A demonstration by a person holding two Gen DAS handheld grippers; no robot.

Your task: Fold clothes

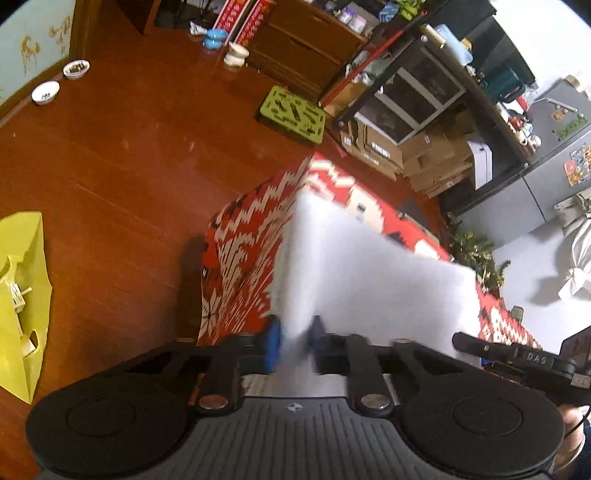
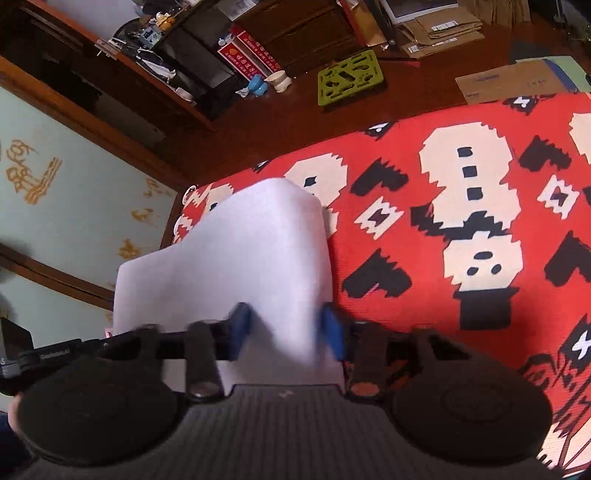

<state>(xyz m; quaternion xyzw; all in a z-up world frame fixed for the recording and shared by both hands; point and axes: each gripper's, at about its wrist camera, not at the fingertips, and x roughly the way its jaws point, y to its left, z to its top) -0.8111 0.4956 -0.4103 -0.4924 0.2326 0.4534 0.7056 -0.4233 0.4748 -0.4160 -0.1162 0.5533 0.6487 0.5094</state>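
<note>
red patterned cloth (image 2: 424, 258), white garment (image 2: 236, 266) pinched between both grippers' (image 1: 294, 343) (image 2: 286, 328) pads

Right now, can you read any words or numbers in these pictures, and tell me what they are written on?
"DAS": on the black bar at the right edge of the left wrist view; reads only partly.
Red boxes with writing by the brown cabinet: too blurred to read.
Black bar at the left edge of the right wrist view: small white lettering, too blurred.
Cardboard box labels: too small.
Stickers on the grey fridge: too small.
</note>
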